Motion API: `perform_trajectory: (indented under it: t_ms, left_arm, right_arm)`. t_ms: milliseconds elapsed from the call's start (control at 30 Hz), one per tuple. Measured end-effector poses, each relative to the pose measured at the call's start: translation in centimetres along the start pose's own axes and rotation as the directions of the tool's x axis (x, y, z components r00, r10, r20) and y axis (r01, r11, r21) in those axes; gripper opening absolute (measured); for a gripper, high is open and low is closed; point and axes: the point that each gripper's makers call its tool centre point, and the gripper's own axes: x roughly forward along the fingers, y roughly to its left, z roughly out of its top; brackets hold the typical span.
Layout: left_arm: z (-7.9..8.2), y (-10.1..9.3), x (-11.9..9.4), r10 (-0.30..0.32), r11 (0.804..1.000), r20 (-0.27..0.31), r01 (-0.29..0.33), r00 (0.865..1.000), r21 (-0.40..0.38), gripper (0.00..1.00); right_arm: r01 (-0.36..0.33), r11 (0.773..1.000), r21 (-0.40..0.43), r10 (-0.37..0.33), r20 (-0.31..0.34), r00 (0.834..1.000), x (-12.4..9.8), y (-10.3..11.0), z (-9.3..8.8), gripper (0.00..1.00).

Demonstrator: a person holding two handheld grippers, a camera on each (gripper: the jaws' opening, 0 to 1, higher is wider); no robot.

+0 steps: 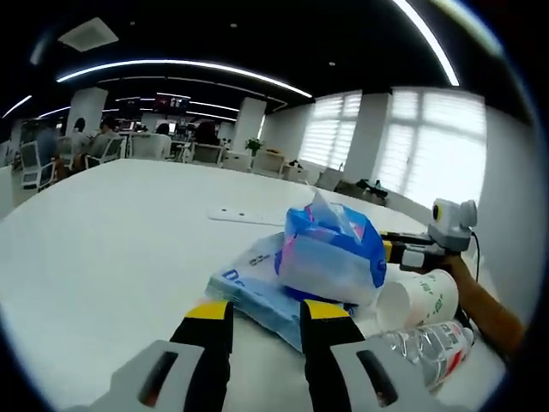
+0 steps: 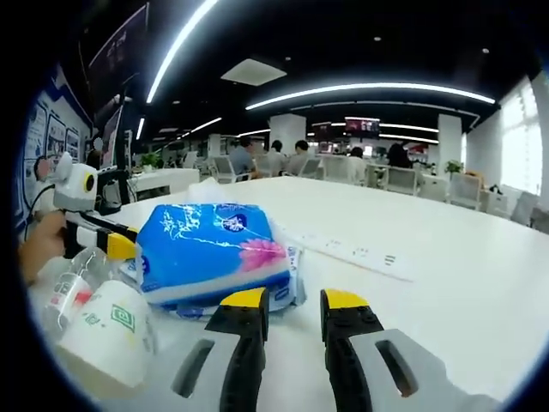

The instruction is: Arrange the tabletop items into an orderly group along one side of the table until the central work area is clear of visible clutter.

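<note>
A blue tissue pack [image 1: 330, 249] [image 2: 214, 249] rests on a flat blue wipes packet [image 1: 253, 287] [image 2: 293, 262] on the white table [image 1: 111, 249]. Beside them a white paper cup [image 1: 420, 300] [image 2: 107, 335] lies on its side, next to a clear plastic bottle [image 1: 425, 343] [image 2: 73, 287]. My left gripper [image 1: 266, 313] stands open just short of the flat packet, nothing between its jaws; it also shows as the left gripper [image 2: 107, 240] beyond the bottle. My right gripper [image 2: 293, 302] is open in front of the tissue pack, and appears as the right gripper [image 1: 410, 251] behind the pack.
A white power strip [image 1: 244, 216] [image 2: 360, 253] lies flat on the table beyond the pile. The table edge [image 1: 480, 369] runs close to the bottle. Office chairs and seated people fill the far background.
</note>
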Motion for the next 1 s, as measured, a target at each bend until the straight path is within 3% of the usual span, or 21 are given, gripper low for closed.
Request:
perform_trajectory:
  t_ms: [200, 433, 700, 1000]
  left_arm:
    - [-0.2, 0.0, 0.1, -0.009, 1.000, 0.000, 0.009, 1.000, -0.029, 0.29]
    - [-0.1, 0.1, 0.4, -0.014, 0.999, 0.004, 0.014, 1.000, -0.040, 0.28]
    - [-0.1, -0.2, 0.7, -0.025, 0.997, 0.018, 0.026, 1.000, -0.072, 0.22]
    - [0.0, -0.2, 0.8, -0.013, 0.997, 0.029, 0.015, 0.999, -0.072, 0.08]
  right_arm:
    - [0.005, 1.000, 0.021, -0.005, -0.003, 1.000, 0.5, -0.3, -0.1, 0.17]
    - [-0.006, 1.000, -0.012, 0.006, -0.025, 1.000, 1.1, -0.3, -0.8, 0.12]
    - [0.003, 1.000, -0.018, -0.004, -0.024, 1.000, 0.9, -0.4, -0.7, 0.06]
    - [0.008, 1.000, -0.008, -0.008, -0.021, 1.000, 0.6, -0.3, -0.6, 0.01]
